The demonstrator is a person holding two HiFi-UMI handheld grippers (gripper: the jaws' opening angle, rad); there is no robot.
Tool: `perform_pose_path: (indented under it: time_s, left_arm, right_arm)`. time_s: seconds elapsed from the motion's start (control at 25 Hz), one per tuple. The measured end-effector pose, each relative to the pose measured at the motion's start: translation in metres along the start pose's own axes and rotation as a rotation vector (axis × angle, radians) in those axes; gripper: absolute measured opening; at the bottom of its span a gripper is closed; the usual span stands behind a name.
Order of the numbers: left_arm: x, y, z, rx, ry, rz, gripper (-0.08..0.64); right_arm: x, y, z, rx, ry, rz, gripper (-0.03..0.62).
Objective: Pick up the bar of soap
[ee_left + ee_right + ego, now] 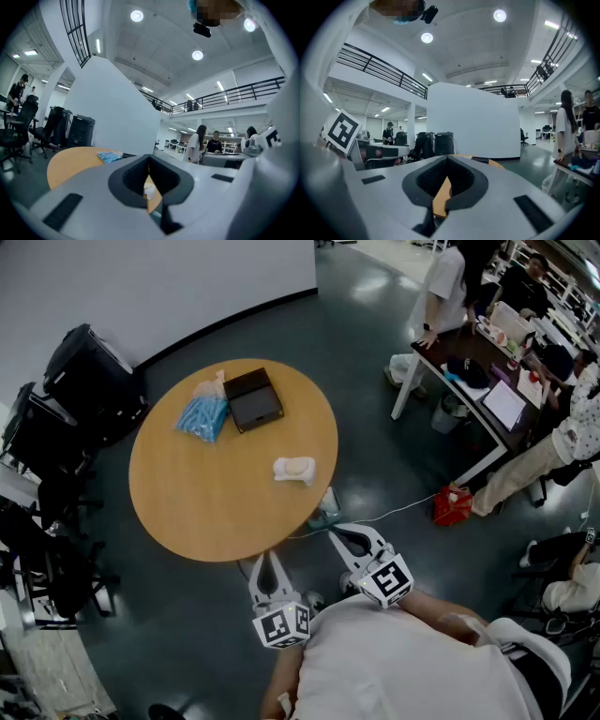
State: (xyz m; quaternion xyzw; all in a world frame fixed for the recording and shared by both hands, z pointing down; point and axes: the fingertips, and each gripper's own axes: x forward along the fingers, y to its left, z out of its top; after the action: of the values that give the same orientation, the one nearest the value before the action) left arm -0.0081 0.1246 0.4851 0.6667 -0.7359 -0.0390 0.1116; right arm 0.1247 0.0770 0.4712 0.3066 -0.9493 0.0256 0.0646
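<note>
Bar of soap (295,469) on round table (187,512), right side, untouched. Left gripper (268,563), right gripper (342,538) both pinched closed, empty, near table edge. Spread right jaws first, then straddle soap squarely.

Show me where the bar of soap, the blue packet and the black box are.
bar of soap (296,468): head view, its pale middle.
blue packet (202,416): head view, its middle.
black box (254,400): head view, middle of its top.
</note>
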Motion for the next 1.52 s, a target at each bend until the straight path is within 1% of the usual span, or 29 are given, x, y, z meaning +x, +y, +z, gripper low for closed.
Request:
perform_pose_path:
  time_s: [0.32,0.56,0.84,1.0,1.16,1.24,1.36,1.52]
  left_arm:
    - [-0.002,0.001,0.000,0.000,0.000,0.001,0.008]
    - [-0.001,-0.003,-0.003,0.006,0.004,0.007,0.008]
    - [-0.001,-0.004,-0.015,0.009,0.030,0.060,0.008]
    - [0.010,-0.007,-0.025,0.012,0.053,0.092,0.008]
    - [0.023,-0.007,-0.020,0.013,0.047,0.115,0.008]
    - [0.033,-0.003,-0.015,0.021,0.042,0.113,0.008]
    - [0.059,0.008,-0.011,0.044,0.041,0.099,0.008]
    - [0.100,0.030,-0.007,0.042,0.034,0.058,0.008]
  right_arm:
    - [-0.001,0.001,0.000,0.005,-0.014,-0.002,0.012]
    - [-0.002,-0.008,0.000,0.054,-0.024,-0.002,0.012]
    - [-0.002,-0.024,-0.016,0.064,0.029,0.005,0.012]
    - [0.008,-0.040,-0.023,0.077,0.032,0.027,0.012]
    - [0.029,-0.054,-0.026,0.068,0.046,0.053,0.012]
    - [0.041,-0.060,-0.025,0.064,0.052,0.055,0.012]
    - [0.066,-0.073,-0.030,0.065,0.069,0.039,0.012]
    - [0.107,-0.086,-0.036,0.047,0.099,0.007,0.012]
